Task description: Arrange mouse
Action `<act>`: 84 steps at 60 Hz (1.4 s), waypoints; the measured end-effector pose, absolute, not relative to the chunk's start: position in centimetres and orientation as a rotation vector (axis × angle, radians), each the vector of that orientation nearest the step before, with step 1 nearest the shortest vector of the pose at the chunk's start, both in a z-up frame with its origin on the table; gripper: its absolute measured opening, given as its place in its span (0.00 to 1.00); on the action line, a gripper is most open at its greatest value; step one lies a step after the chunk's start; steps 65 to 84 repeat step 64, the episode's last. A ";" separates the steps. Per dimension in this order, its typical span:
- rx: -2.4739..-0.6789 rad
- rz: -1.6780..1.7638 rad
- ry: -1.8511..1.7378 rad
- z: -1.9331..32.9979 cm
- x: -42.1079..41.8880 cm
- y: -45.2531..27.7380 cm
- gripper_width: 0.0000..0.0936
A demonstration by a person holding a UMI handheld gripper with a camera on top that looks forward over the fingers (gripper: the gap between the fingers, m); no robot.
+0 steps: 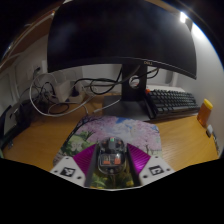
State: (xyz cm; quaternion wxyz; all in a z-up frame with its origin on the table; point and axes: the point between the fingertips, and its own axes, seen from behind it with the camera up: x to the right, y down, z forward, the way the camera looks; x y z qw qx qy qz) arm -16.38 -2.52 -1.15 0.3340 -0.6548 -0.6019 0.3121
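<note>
mouse [110,157] gripped between closed jaws

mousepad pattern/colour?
Multicoloured floral print, mostly pinks, on the mousepad; gripper view.

I see a wooden desk [45,135] carrying everything here. A patterned floral mouse mat [115,130] lies flat on it just ahead of me, and the mouse [110,155] sits on the mat's near part. Beyond the mat the monitor stand [132,88] rests on the desk, with a black keyboard [172,100] to its right. A yellow object [205,111], possibly a small box, stands by the keyboard's far end. White cables [52,98] lie coiled toward the desk's back left.
</note>
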 end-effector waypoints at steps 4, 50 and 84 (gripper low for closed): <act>-1.694 0.804 -1.566 -0.1 -16.1 -2.4 0.88; -1.699 0.776 -1.685 18.7 11.9 -9.4 0.91; -1.691 0.750 -1.684 19.1 13.6 -7.8 0.91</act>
